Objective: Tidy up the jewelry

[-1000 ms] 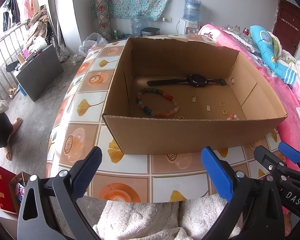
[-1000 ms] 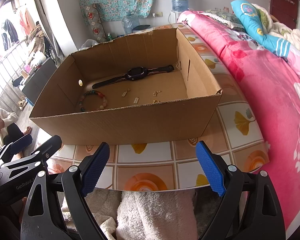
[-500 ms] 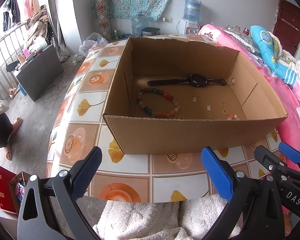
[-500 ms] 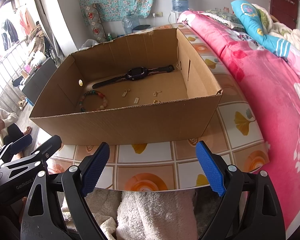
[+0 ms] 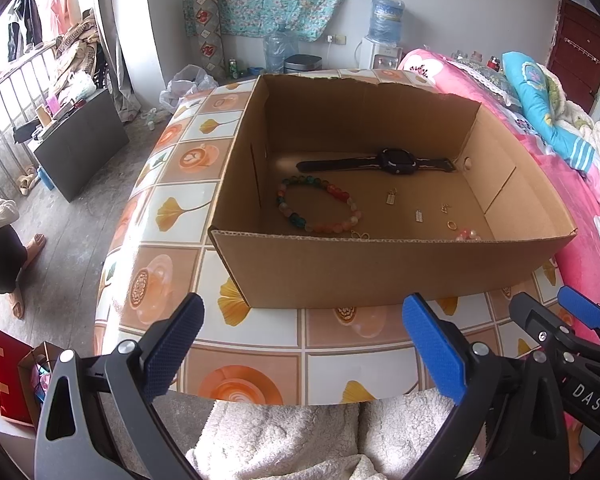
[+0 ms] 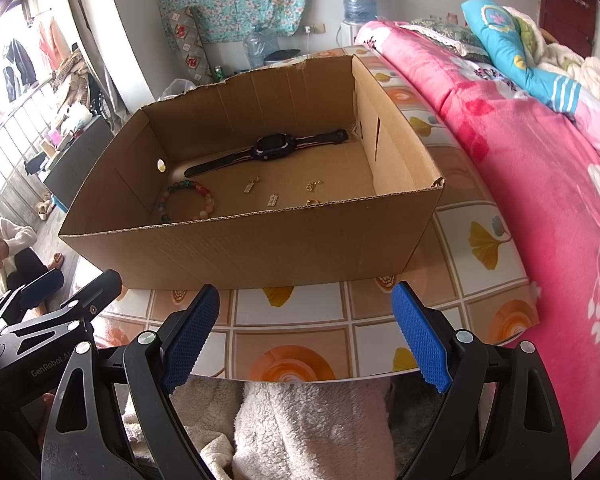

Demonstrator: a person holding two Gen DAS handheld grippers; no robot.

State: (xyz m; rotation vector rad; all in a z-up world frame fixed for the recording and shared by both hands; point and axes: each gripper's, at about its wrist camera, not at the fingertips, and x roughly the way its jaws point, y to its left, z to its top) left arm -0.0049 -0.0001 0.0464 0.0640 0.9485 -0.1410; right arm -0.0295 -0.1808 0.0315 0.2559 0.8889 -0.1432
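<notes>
Both claws, the left gripper (image 5: 300,344) and right gripper (image 6: 306,334), hang spread and empty before the cardboard box (image 5: 380,272). Inside it lie a beaded bracelet (image 5: 318,208), small trinkets (image 5: 419,216), possibly earrings, and, farthest, a wristwatch (image 5: 396,161).

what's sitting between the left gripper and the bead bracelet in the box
In the left wrist view, patterned tabletop and the cardboard box's near wall separate the left gripper from the bead bracelet.

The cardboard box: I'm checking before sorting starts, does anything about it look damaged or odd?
Yes. The cardboard box's far rim is torn and ragged, not cut straight. Inside, the watch, bead bracelet and small gold pieces lie loose, scattered.
</notes>
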